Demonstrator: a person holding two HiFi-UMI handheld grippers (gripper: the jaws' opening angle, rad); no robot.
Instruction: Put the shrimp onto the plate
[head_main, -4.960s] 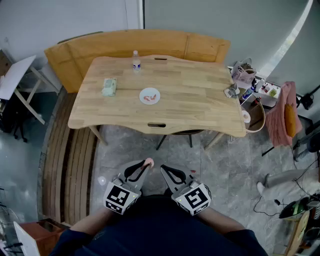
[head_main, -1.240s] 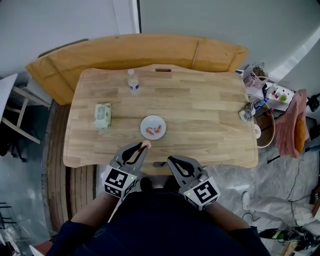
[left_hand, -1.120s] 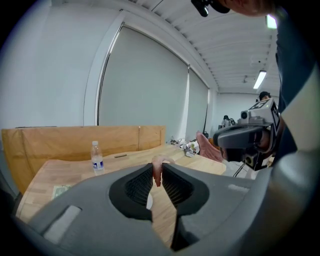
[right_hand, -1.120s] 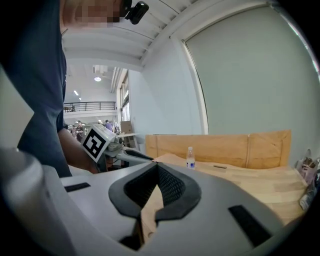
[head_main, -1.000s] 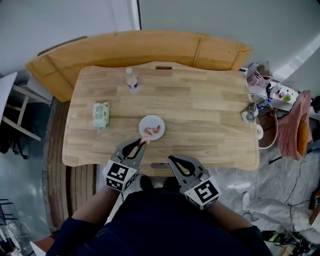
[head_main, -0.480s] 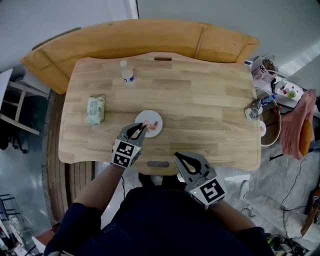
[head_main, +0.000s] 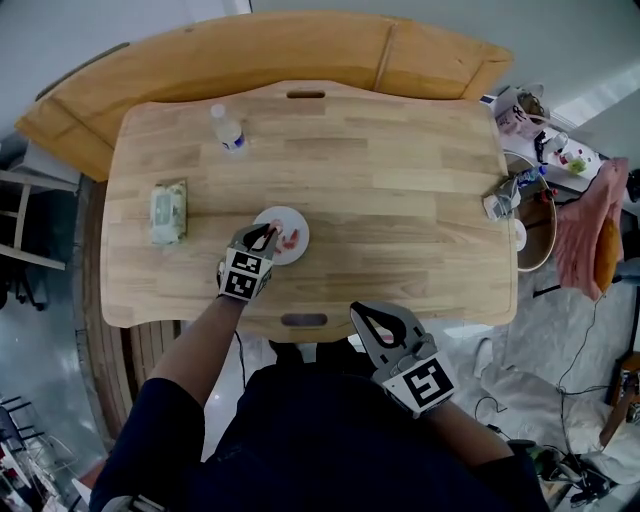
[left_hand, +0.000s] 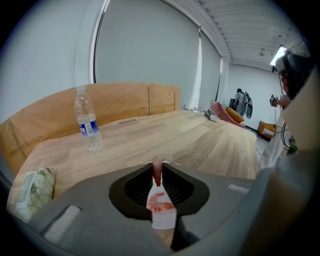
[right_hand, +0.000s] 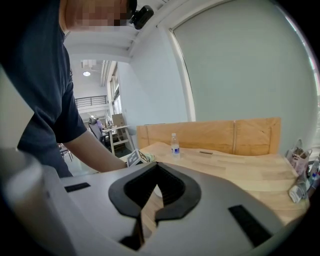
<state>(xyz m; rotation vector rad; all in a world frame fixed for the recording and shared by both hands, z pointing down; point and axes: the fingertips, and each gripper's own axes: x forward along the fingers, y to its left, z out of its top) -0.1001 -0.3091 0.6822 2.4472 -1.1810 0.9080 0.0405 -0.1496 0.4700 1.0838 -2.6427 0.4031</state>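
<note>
A white plate (head_main: 296, 222) lies on the wooden table (head_main: 400, 200), left of the middle, with a pink shrimp (head_main: 292, 238) on it. My left gripper (head_main: 268, 233) hovers over the plate's near left part, shut on another shrimp. In the left gripper view that shrimp (left_hand: 157, 172) stands pinched between the jaw tips of the left gripper (left_hand: 157, 163), and the plate (left_hand: 164, 220) with its shrimp (left_hand: 159, 203) shows below through the gap. My right gripper (head_main: 376, 322) hangs at the table's front edge, shut and empty. Its tips (right_hand: 156, 165) meet.
A water bottle (head_main: 228, 130) stands at the back left and a pack of wipes (head_main: 167, 212) lies at the left. A curved wooden bench (head_main: 250, 55) wraps the far side. A slot (head_main: 303, 320) is cut in the front edge. Cluttered items (head_main: 520, 190) sit off the right end.
The person walked up to the table. My left gripper carried the shrimp forward from the front edge to above the plate. The right gripper stayed low by the front edge.
</note>
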